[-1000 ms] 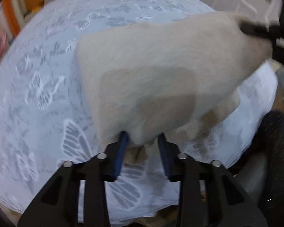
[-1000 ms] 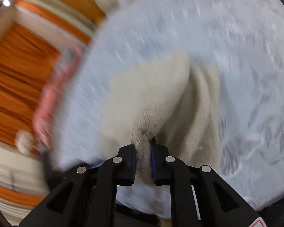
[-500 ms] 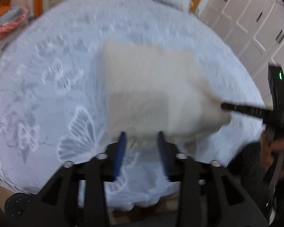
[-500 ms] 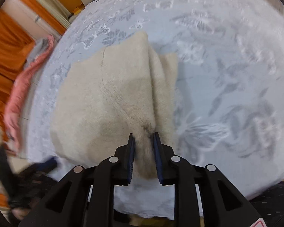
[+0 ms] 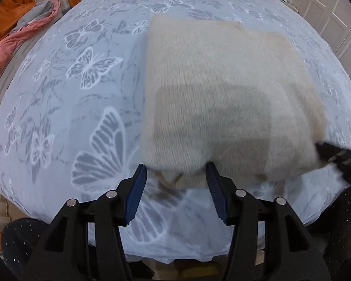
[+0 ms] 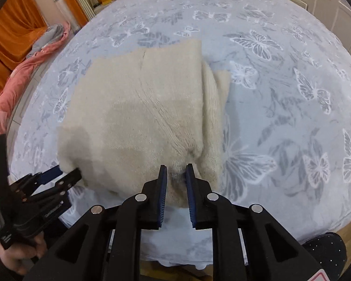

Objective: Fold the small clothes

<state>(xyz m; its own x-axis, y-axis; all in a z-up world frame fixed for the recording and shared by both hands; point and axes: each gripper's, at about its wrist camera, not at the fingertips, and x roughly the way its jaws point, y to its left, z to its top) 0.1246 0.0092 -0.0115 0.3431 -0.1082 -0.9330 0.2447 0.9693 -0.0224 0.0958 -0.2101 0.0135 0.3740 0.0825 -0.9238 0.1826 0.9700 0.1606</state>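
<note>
I see the cream sweater [image 5: 222, 98] lying folded flat on the butterfly bedspread [image 5: 86, 93], where a second ago it hung lifted and blurred. My left gripper [image 5: 176, 178] has its jaws spread wide at the sweater's 6 o'clock edge, having let go since then. My right gripper [image 6: 176, 175] keeps its jaws pinched on the sweater's near hem.

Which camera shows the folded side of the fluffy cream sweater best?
The right wrist view. There the fluffy cream knitted sweater shows its stacked folded layers along its right edge, sharp against the blue butterfly bedspread. The left wrist view shows only the sweater's blurry top surface; that edge is hard to make out.
</note>
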